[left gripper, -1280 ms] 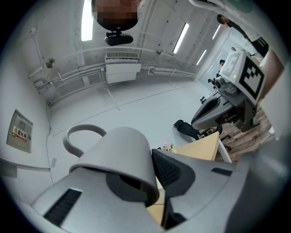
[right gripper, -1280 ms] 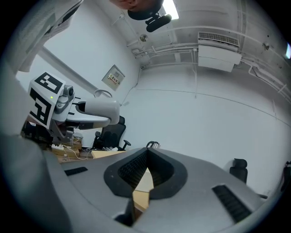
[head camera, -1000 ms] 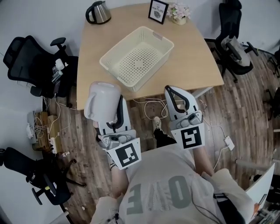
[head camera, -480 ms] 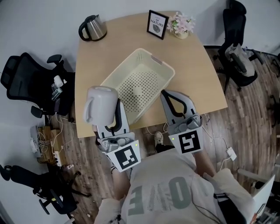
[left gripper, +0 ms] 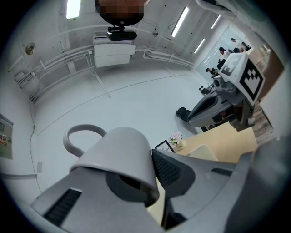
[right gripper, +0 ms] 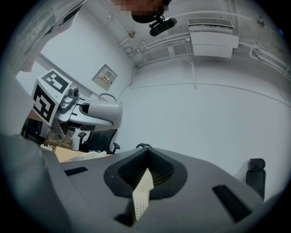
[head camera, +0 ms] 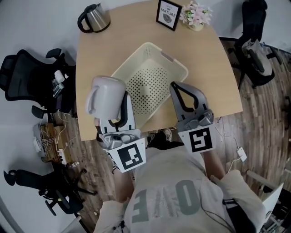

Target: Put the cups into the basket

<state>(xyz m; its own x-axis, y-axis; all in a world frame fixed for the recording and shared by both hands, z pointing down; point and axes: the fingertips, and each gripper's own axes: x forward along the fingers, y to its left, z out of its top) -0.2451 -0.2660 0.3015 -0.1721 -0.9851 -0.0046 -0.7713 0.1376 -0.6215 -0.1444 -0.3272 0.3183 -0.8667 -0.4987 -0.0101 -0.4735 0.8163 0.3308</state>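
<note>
A white cup [head camera: 107,96] with a loop handle hangs upside down over the table's near left edge, with my left gripper [head camera: 116,103] shut on its wall. In the left gripper view the cup [left gripper: 119,157] fills the space between the jaws of my left gripper [left gripper: 152,160]. The cream perforated basket [head camera: 150,78] stands on the table just ahead and to the right of the cup. My right gripper [head camera: 180,87] is shut and holds nothing, its tip over the basket's near right corner. In the right gripper view a strip of the basket [right gripper: 141,195] shows under my right gripper [right gripper: 146,152].
On the wooden table [head camera: 218,77] a steel kettle [head camera: 93,17] stands at the far left, with a framed picture [head camera: 169,14] and a flower pot [head camera: 196,13] at the far right. Office chairs [head camera: 25,73] [head camera: 255,48] flank the table. Cables lie on the floor [head camera: 52,141].
Both grippers have come forward from over the floor to the table's near edge, closer to the basket. The cup stays held in the left gripper.
</note>
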